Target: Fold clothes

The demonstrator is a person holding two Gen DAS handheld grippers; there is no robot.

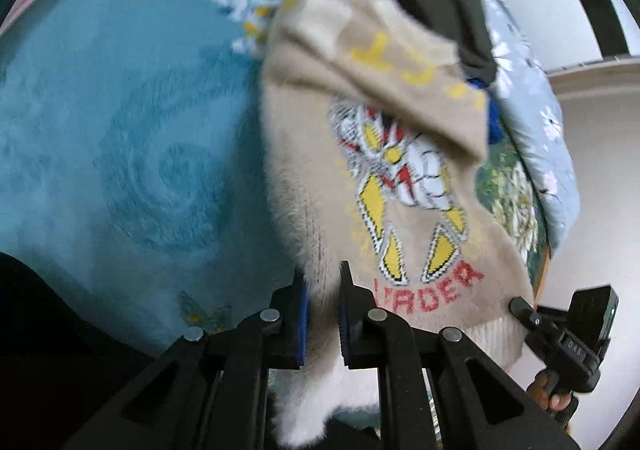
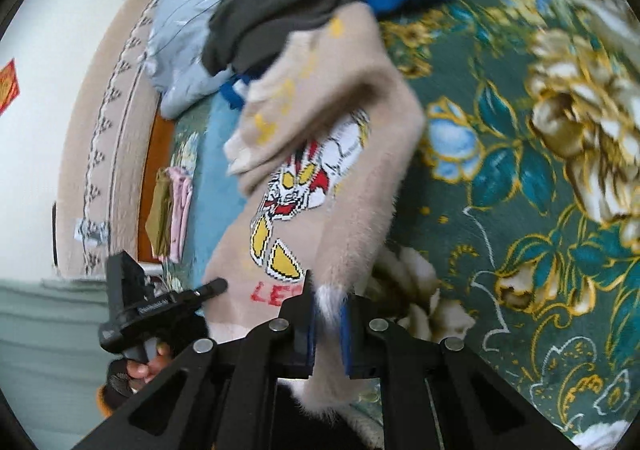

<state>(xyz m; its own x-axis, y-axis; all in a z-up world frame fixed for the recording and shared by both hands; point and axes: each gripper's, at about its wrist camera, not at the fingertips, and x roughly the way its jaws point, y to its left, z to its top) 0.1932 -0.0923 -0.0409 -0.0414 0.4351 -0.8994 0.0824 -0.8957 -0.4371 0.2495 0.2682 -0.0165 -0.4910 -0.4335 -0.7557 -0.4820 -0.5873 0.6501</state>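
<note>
Beige and fuzzy, the sweater (image 1: 400, 186) hangs between our two grippers, lifted off the bed. It has a cartoon figure in white, yellow and red on it, with red letters below. Our left gripper (image 1: 323, 310) has its tongs squeezed narrow on one side edge of the sweater, and the soft fluff bulges out between the blue pads. Our right gripper (image 2: 329, 314) does the same on the other side edge, tongs pinched tight on the fluffy cloth. In each view we can see the other gripper at the far lower corner of the sweater, with fingers wrapped around its handle.

The top part of the sweater flops over and rests near the far side of the bed, touching a pile of clothes (image 2: 288, 2) there, dark grey and bright blue. Under the sweater on the left lies a blue blanket (image 1: 132, 154) with swirls. On the right the bed cover (image 2: 520, 178) is dark green with big gold and blue flowers. A pale flowered pillow (image 1: 536, 122) sits behind the pile.
</note>
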